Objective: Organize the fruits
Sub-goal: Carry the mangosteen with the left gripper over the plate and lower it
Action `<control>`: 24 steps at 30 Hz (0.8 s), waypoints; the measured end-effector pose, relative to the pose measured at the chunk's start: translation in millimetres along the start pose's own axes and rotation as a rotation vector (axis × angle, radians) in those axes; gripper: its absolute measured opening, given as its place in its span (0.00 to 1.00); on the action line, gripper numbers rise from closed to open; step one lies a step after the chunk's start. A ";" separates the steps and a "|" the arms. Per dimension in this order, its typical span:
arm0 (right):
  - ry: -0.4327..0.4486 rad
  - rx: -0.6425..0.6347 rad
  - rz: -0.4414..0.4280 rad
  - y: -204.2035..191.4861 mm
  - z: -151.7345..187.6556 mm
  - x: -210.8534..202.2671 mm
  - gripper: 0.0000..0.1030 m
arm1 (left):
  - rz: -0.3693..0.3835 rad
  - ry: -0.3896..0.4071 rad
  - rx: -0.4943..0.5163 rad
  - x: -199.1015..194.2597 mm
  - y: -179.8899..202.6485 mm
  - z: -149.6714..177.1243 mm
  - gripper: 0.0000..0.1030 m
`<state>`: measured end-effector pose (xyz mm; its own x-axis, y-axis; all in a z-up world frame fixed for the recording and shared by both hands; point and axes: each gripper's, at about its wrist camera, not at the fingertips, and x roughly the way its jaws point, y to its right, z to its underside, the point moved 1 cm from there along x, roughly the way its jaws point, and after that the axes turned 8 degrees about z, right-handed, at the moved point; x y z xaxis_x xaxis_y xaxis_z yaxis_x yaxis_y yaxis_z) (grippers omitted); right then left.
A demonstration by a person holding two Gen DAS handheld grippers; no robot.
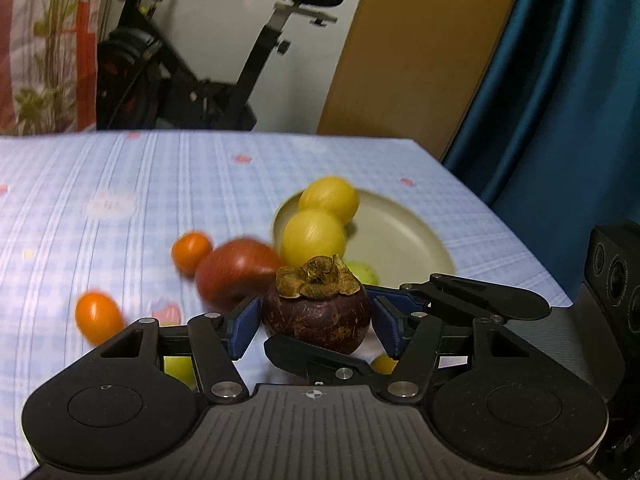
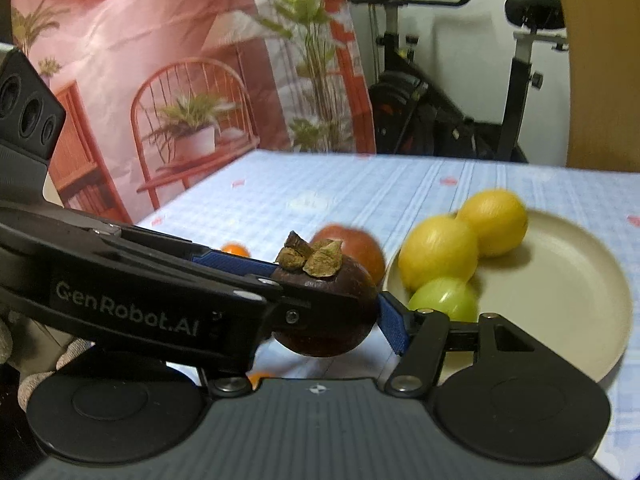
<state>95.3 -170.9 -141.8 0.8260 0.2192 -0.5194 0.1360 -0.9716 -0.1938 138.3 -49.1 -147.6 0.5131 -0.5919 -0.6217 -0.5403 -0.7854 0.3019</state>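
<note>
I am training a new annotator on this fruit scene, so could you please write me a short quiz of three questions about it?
1. How many fruits lie on the plate? A: two. B: three. C: five.
2. True or false: the mangosteen lies on the plate.
3. Fill in: the smallest fruit on the plate is ___ in colour.

Key: 1 B; 2 false; 3 green.

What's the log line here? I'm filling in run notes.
left gripper: shut on mangosteen | right gripper: around same mangosteen, grip unclear | plate: two yellow fruits, one green fruit
</note>
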 end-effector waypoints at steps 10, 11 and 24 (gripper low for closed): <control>0.066 0.036 0.049 50.9 -41.4 -20.0 0.62 | 0.023 0.015 0.175 33.0 47.3 -61.4 0.59; 0.068 0.033 0.061 57.1 -43.8 -20.5 0.62 | 0.026 0.013 0.190 39.1 53.0 -65.2 0.59; 0.020 0.087 0.141 137.8 -20.3 1.1 0.62 | 0.071 -0.090 0.243 121.8 70.8 -70.5 0.58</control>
<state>126.0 -306.3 -152.2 0.8446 0.0789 -0.5295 -0.0291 -0.9809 -0.1925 209.5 -189.5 -151.0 0.4127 -0.6167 -0.6704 -0.7227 -0.6697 0.1711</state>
